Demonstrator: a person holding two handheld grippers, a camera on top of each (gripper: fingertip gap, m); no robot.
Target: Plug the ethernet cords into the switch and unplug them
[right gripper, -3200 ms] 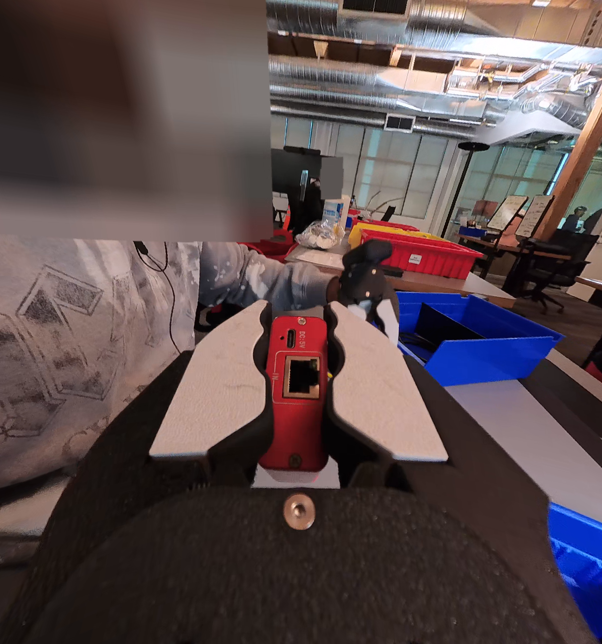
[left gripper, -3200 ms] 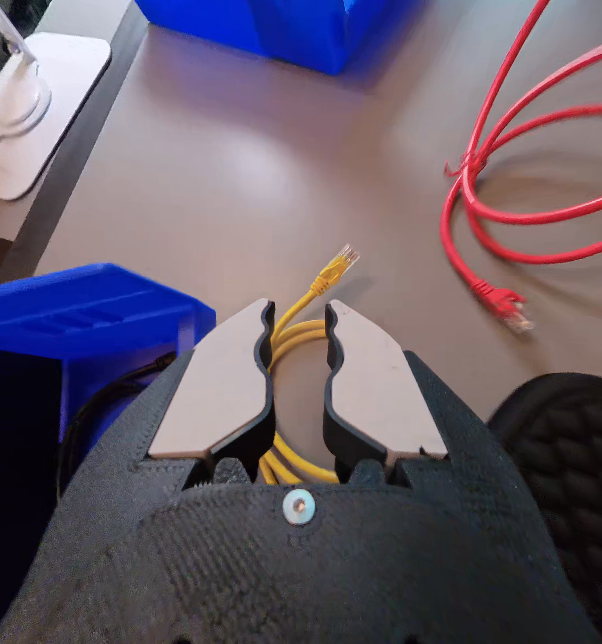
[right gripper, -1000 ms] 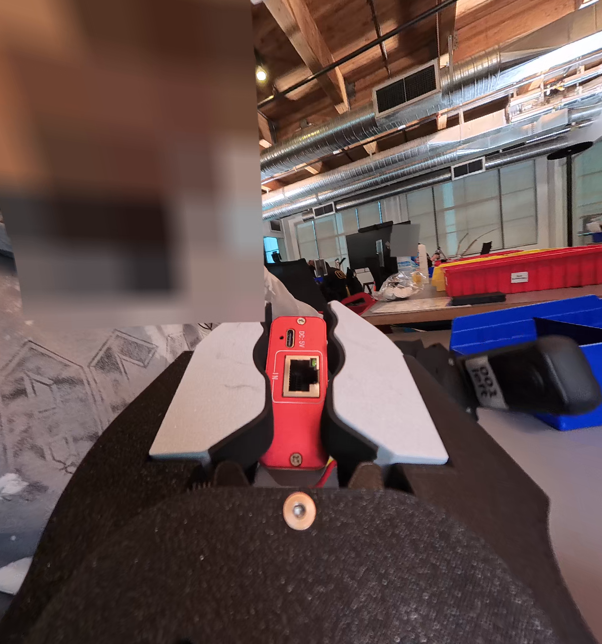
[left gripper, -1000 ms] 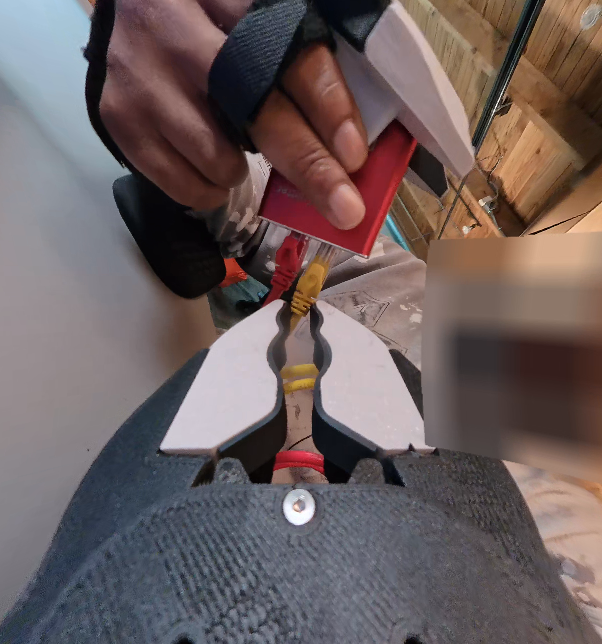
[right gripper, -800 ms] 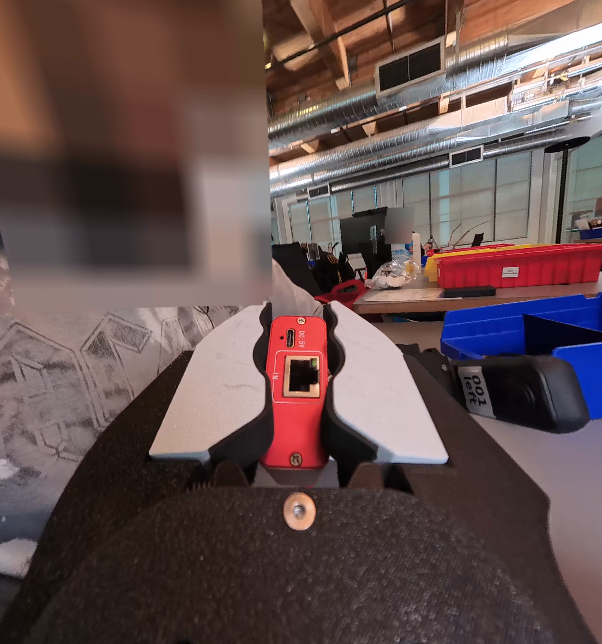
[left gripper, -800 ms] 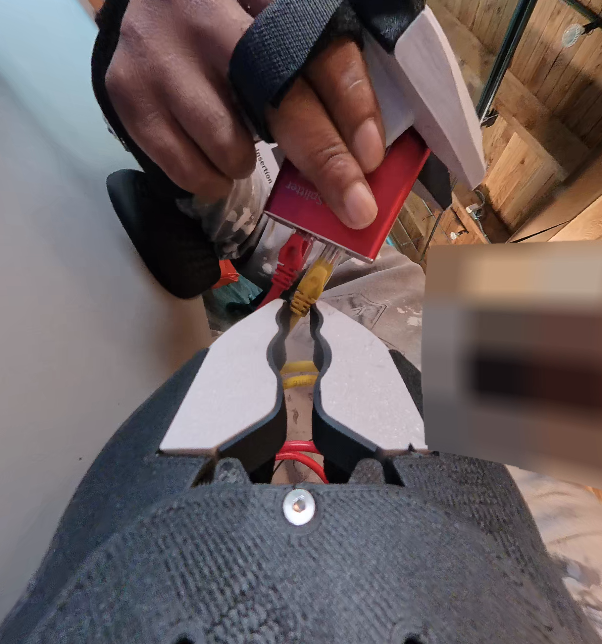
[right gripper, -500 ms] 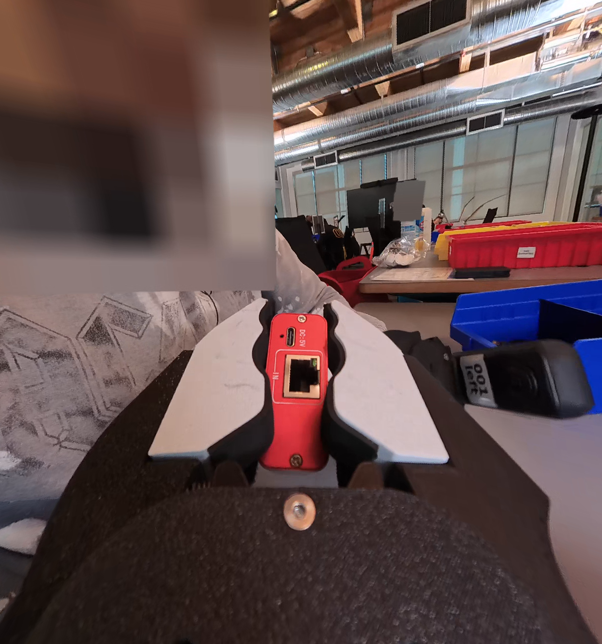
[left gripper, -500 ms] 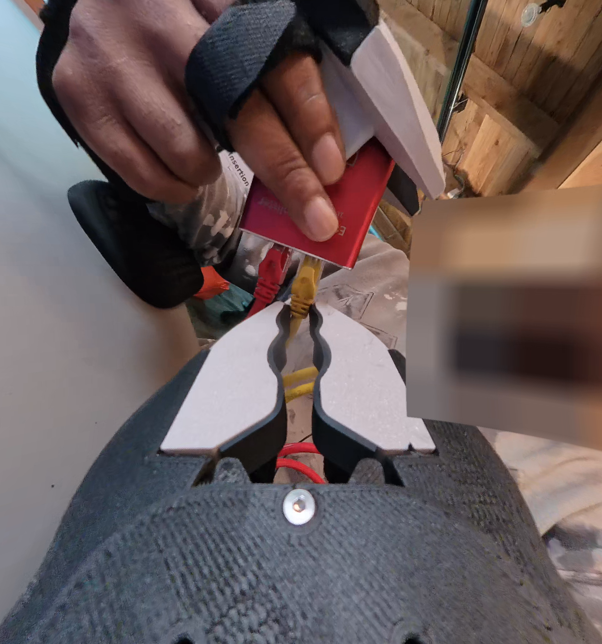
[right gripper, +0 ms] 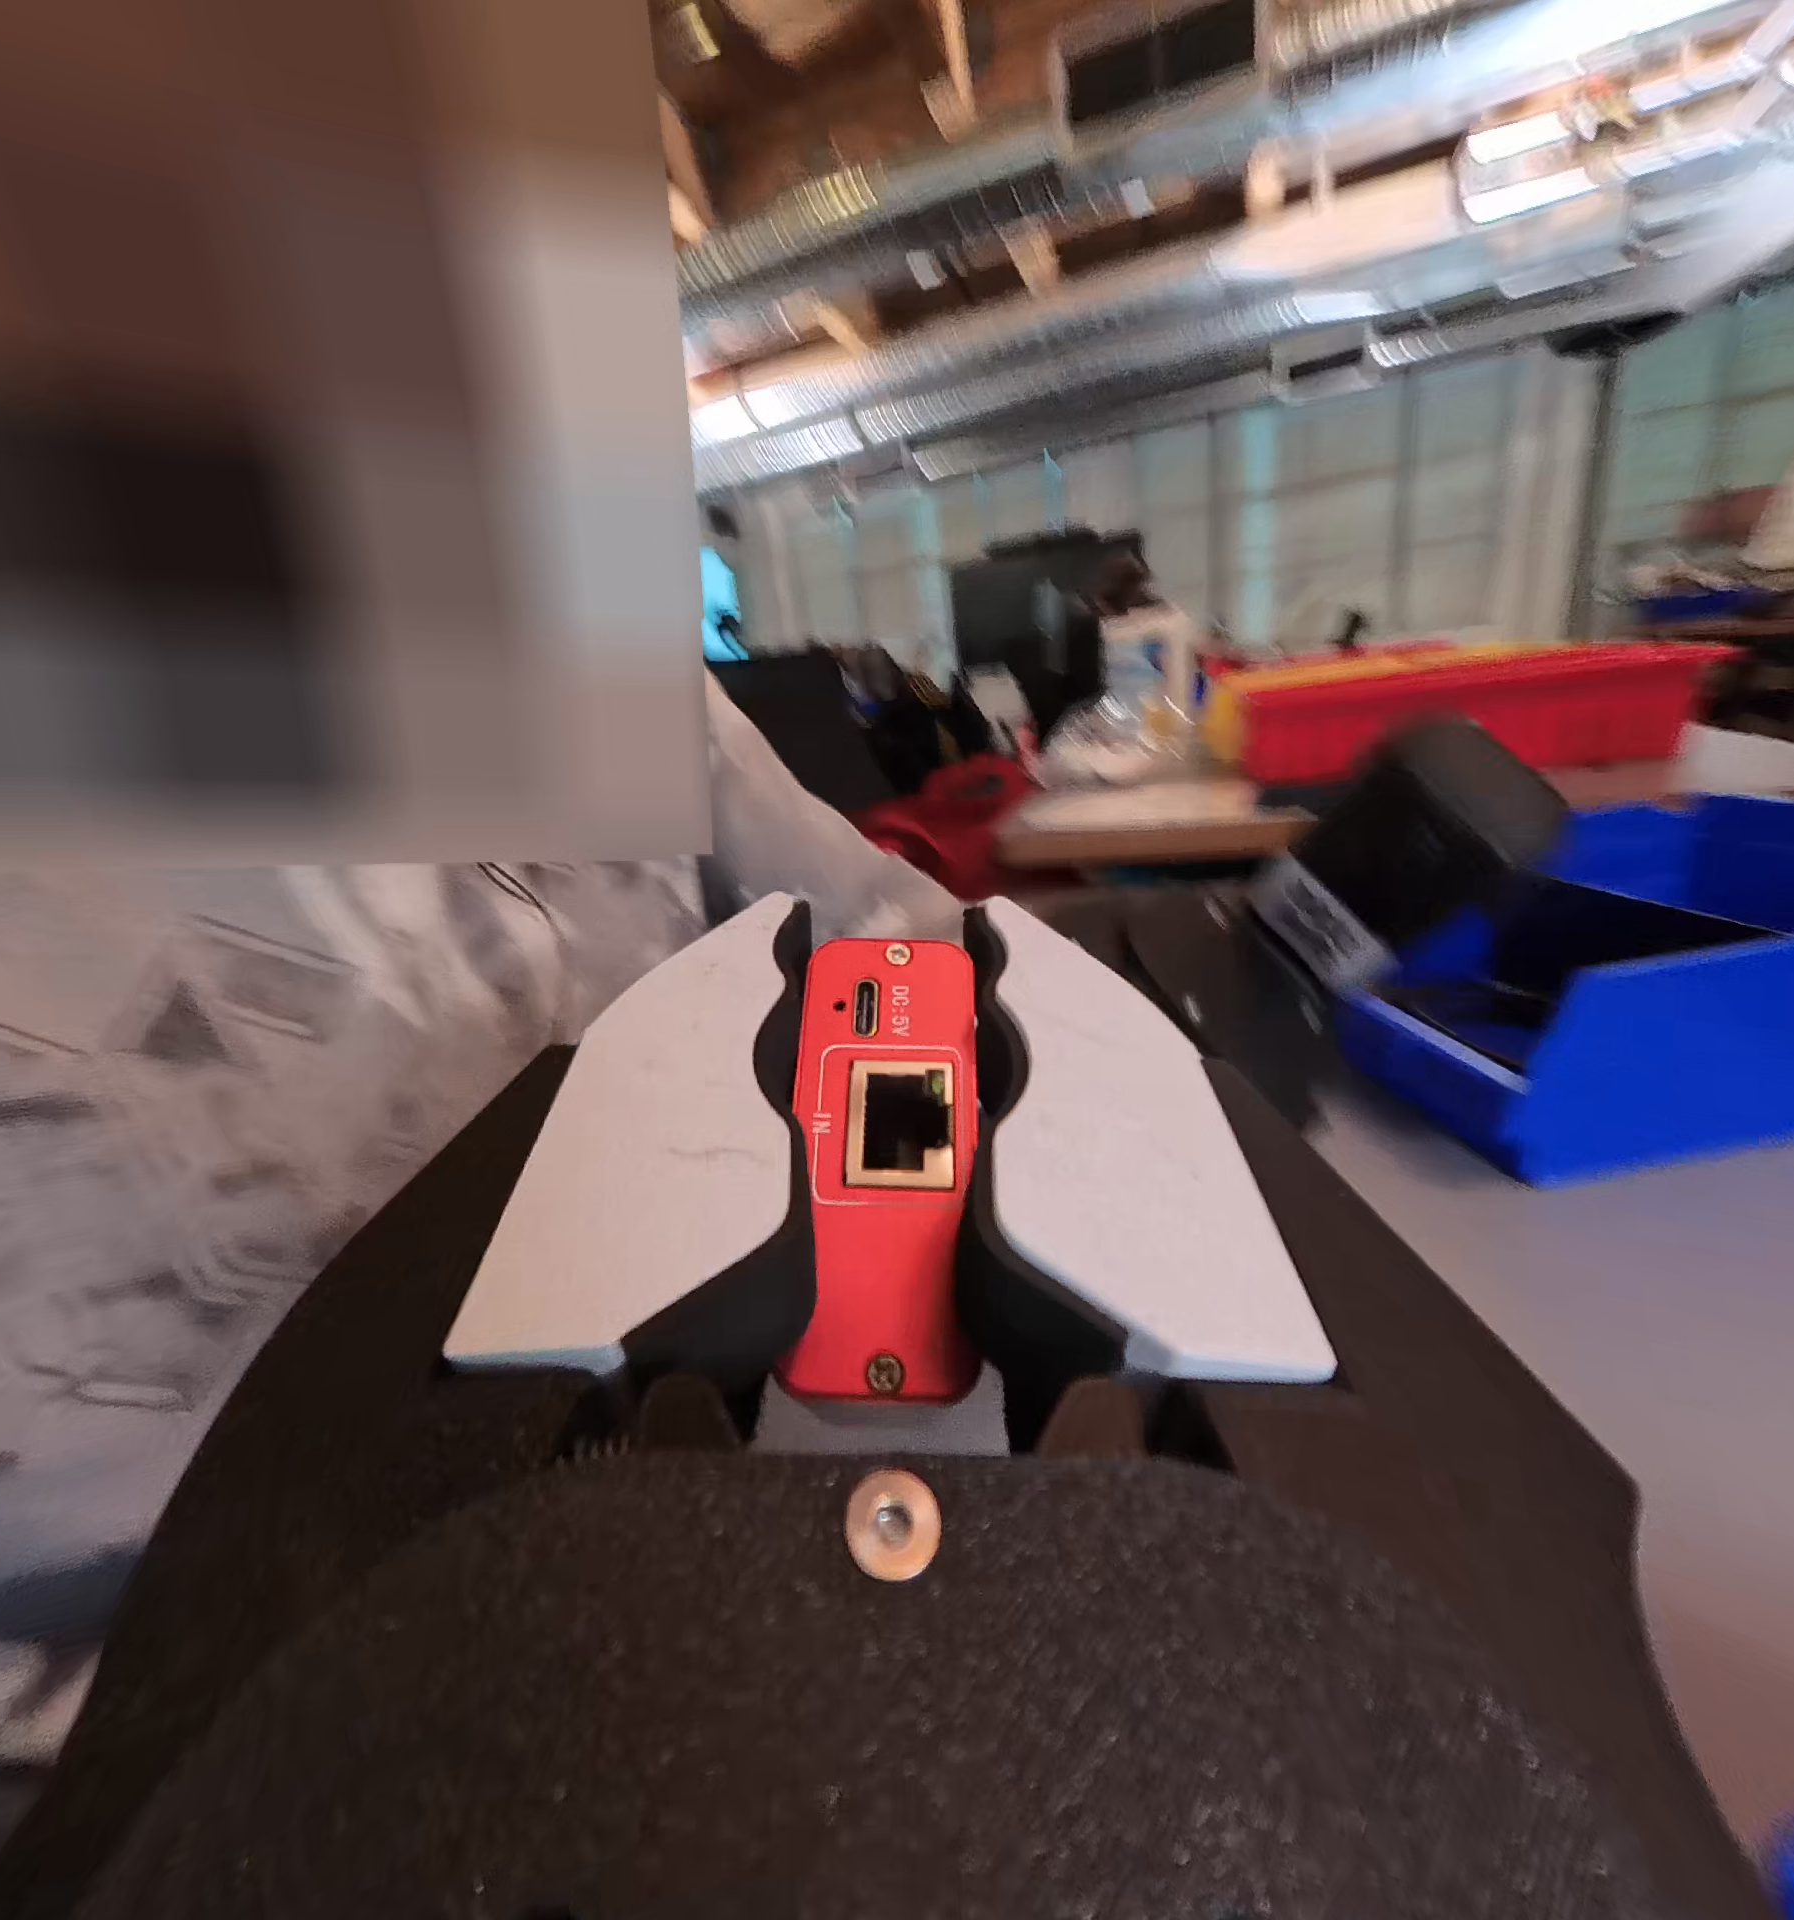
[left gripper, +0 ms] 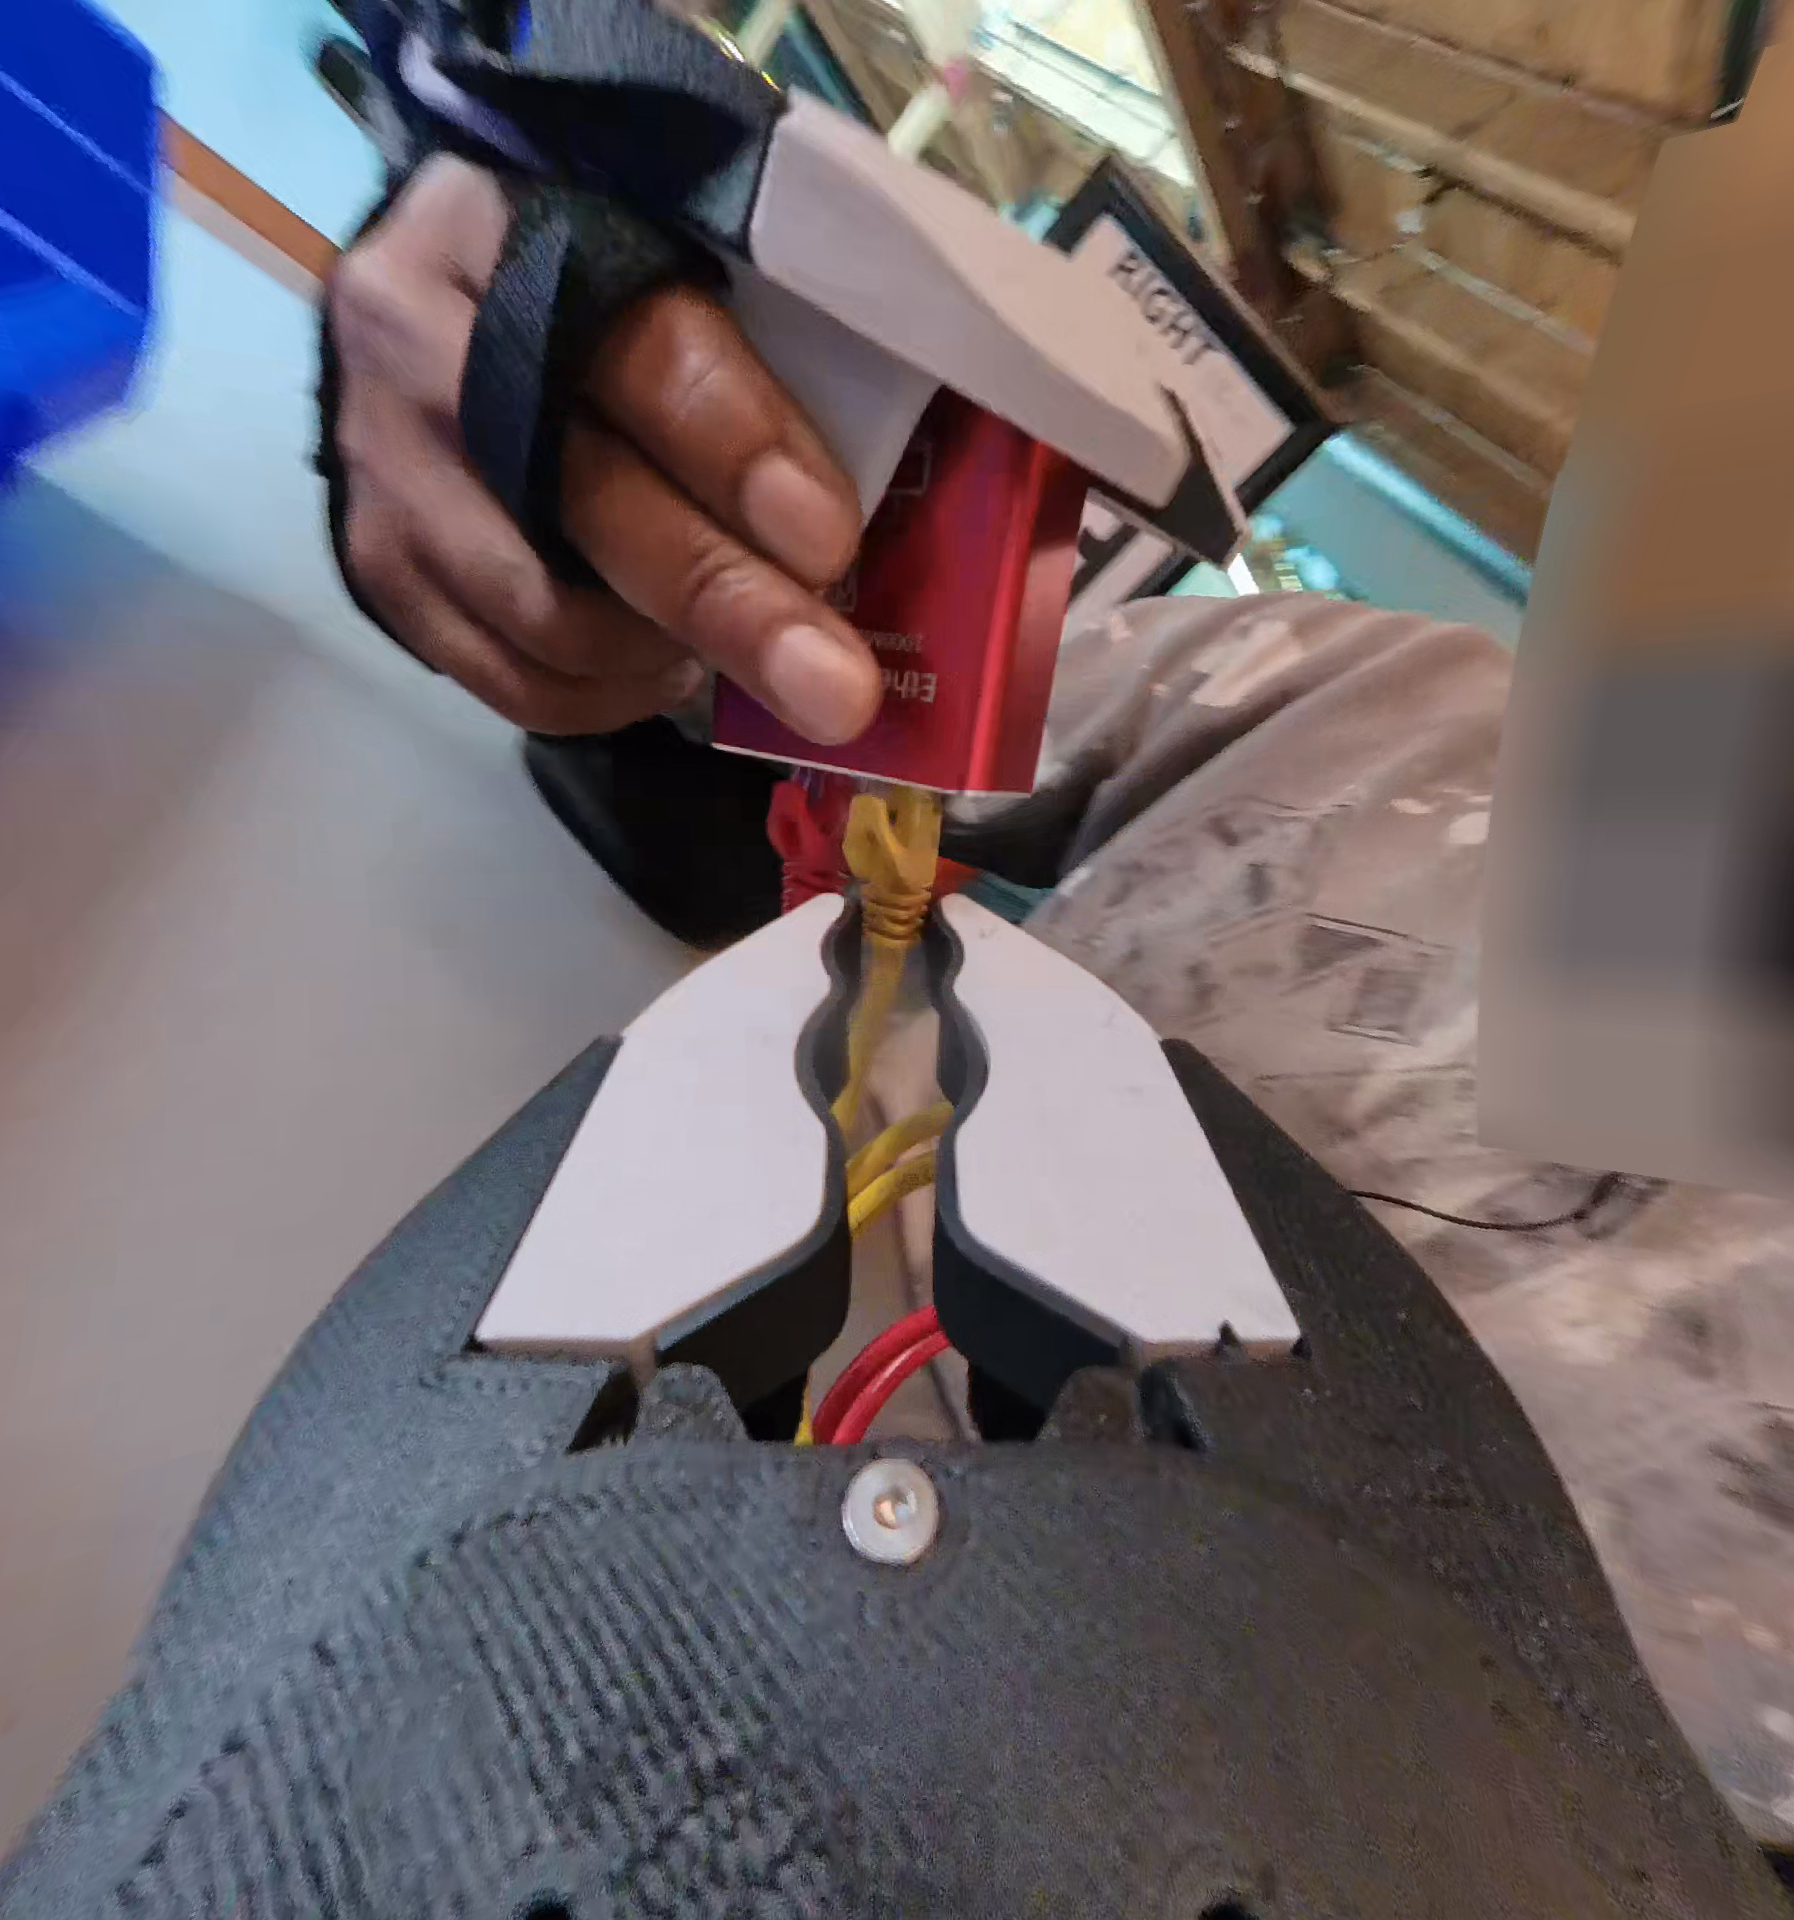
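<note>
Jaws: left gripper (left gripper: 891, 920) clenched on yellow cord (left gripper: 877, 997) just below switch (left gripper: 960, 613) | right gripper (right gripper: 888, 925) clamps switch | yellow and red cord (left gripper: 799, 847) plugs sit in switch's underside

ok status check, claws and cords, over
Left claw shut on yellow cord, plug at the switch. Right claw shut on switch. Red cord plugged alongside. Nothing in the way.

Glossy red metal switch (right gripper: 888, 1153); matt grey fingers (right gripper: 1111, 1164); rubbery yellow cord (left gripper: 877, 997).
</note>
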